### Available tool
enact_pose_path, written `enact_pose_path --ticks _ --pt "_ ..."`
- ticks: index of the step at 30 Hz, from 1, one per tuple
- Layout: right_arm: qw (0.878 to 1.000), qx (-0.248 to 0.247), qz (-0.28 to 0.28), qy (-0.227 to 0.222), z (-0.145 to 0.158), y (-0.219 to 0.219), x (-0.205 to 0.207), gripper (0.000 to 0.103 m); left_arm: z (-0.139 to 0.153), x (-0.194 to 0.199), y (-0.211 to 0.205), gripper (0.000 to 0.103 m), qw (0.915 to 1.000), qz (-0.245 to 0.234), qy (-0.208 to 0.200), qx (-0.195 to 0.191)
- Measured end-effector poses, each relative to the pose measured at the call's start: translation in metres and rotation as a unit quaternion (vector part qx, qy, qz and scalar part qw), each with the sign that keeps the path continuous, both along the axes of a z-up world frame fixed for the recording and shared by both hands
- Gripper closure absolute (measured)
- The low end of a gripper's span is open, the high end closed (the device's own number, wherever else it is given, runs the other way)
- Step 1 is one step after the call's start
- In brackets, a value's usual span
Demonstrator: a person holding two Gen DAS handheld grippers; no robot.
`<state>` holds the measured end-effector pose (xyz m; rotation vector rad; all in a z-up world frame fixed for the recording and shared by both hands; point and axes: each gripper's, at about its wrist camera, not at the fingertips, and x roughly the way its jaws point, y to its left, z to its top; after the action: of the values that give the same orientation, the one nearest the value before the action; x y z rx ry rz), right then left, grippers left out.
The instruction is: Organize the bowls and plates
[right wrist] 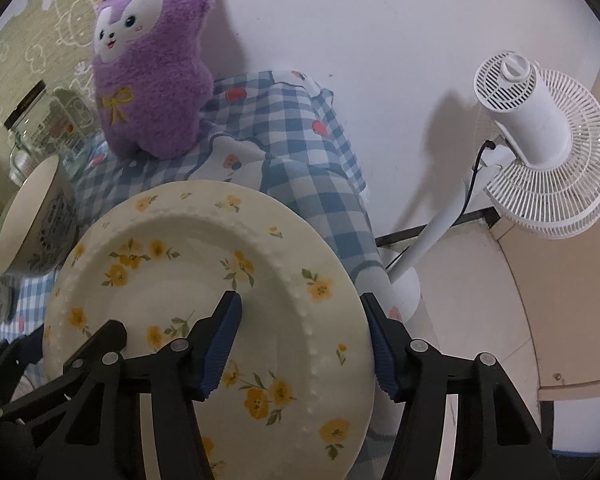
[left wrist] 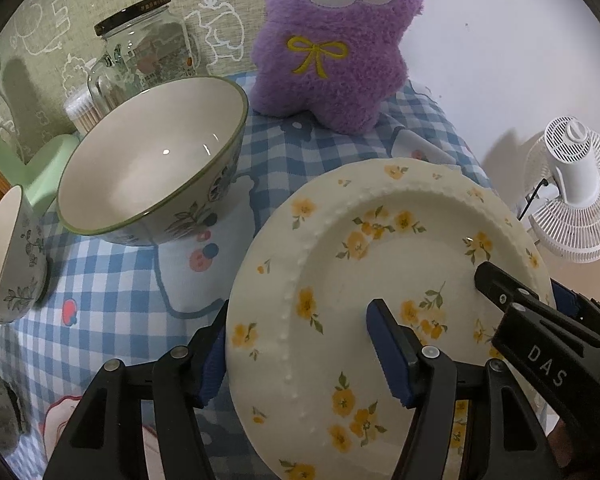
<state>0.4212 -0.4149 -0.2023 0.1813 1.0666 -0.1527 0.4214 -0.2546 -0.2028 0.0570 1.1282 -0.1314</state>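
Both the left gripper (left wrist: 300,352) and right gripper (right wrist: 304,344) straddle the cream yellow-flowered ceramic plate (left wrist: 380,280); whether their fingers grasp it I cannot tell; the green-rimmed floral bowl (left wrist: 152,160) at ten o'clock awaits sorting.

**Grippers: two units, both angled steeply downward**

Left gripper (left wrist: 300,356): black arms, blue ribbed pads. Jaws straddle the left rim of the plate (left wrist: 380,280), one pad outside the edge, one over the inner face. Whether the pads press cannot be told.

Right gripper (right wrist: 304,344): same build. Jaws straddle the plate's right rim, one pad on the inner face, one outside the edge; contact unclear. Its fingertip shows in the left wrist view, lying over the plate's right side.
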Motion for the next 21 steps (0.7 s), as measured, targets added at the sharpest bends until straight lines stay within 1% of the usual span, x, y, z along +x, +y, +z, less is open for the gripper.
enact_pose_path --ticks 9,13,21 --pt "1.0 0.004 0.001 0.001 0.01 0.003 -0.02 0.041 0.01 -0.019 0.004 0.037 1.0 -0.004 -0.003 0.006" --pt "1.0 -0.008 0.002 -0.003 0.018 0.008 -0.03 0.041 0.014 -0.028 0.008 0.037 1.0 0.0 0.003 0.002" --pt "1.0 -0.014 0.001 -0.008 0.034 0.018 -0.052 0.041 0.028 -0.048 0.017 0.037 1.0 0.002 -0.009 -0.003"
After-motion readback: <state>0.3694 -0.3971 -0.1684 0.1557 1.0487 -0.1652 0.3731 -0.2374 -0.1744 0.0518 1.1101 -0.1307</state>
